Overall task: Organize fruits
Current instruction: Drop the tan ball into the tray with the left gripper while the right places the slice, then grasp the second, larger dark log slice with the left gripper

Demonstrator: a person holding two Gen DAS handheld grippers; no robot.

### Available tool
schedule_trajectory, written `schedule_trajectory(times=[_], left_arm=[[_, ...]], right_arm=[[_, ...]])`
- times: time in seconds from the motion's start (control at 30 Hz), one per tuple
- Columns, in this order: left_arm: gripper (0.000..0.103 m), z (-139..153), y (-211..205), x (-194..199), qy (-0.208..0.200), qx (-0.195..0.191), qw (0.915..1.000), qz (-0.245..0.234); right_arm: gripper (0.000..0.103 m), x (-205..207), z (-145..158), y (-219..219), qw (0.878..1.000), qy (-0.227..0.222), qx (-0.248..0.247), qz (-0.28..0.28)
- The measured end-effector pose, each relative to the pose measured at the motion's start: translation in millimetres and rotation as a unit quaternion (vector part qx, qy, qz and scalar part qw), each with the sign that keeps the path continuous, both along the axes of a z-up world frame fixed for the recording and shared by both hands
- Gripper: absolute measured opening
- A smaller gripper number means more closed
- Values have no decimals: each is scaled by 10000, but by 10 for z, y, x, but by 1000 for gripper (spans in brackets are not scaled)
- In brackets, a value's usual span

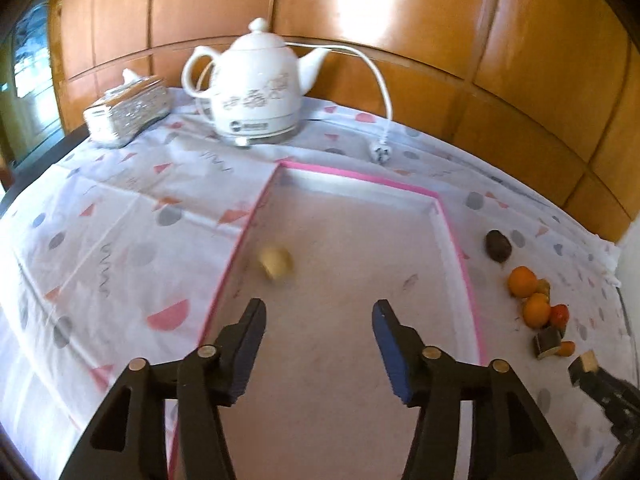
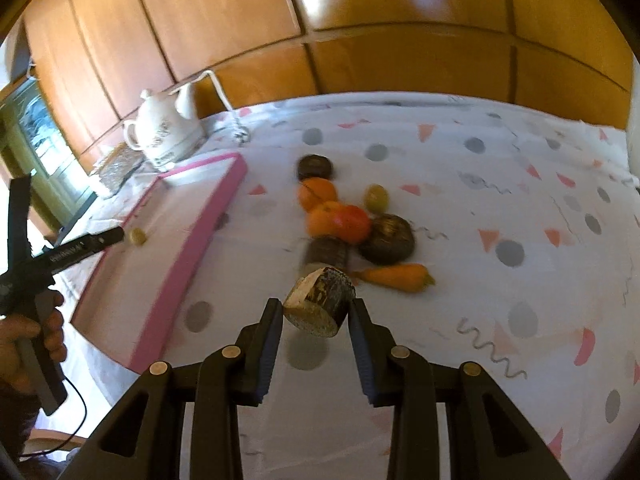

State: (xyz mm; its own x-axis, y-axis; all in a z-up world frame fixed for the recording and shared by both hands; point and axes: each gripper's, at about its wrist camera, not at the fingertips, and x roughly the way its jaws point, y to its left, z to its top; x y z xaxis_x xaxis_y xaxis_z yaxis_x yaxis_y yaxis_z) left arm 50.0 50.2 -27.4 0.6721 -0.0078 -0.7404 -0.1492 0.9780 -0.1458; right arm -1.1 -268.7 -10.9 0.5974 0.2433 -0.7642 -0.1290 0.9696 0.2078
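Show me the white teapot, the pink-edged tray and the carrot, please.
white teapot (image 1: 256,92): left wrist view, on its belly.
pink-edged tray (image 1: 460,240): left wrist view, on its right rim.
carrot (image 2: 394,276): right wrist view, on its middle.

Glossy wood-panelled wall (image 1: 400,20), window (image 1: 28,80) at left

Our right tongs (image 2: 316,320) grip a dark cut piece with a pale face (image 2: 318,306), lifted above the patterned table (image 2: 500,208). Beyond it we see a blurred heap: two oranges (image 2: 318,194), a red fruit (image 2: 352,222), a carrot (image 2: 396,276), a dark round fruit (image 2: 386,238) and a green one (image 2: 376,197). To the left lies our pink-rimmed tray (image 2: 216,204) holding one small yellowish fruit (image 2: 137,236), with the left tongs (image 2: 86,242) beside it and a white kettle (image 2: 166,132) behind.
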Motion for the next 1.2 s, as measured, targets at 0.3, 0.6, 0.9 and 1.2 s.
schedule_trajectory(times=[0.3,0.6,0.9,1.2], left_arm=[[66,100,-1,-272,-208,89,9997,124],[66,120,93,-376,-221,6,9996,169],[66,80,161,-408,-175,-130,9995,217],[66,91,-18,-430,-231,-68,9997,-51]], right_arm=[[34,190,188,800,9944,-201,130,1029],[34,565,102,1566,9853,45,317,1680],[47,620,36,1646,9903,91,409,1325],[47,299,73,1029,9988,-248,75,427]])
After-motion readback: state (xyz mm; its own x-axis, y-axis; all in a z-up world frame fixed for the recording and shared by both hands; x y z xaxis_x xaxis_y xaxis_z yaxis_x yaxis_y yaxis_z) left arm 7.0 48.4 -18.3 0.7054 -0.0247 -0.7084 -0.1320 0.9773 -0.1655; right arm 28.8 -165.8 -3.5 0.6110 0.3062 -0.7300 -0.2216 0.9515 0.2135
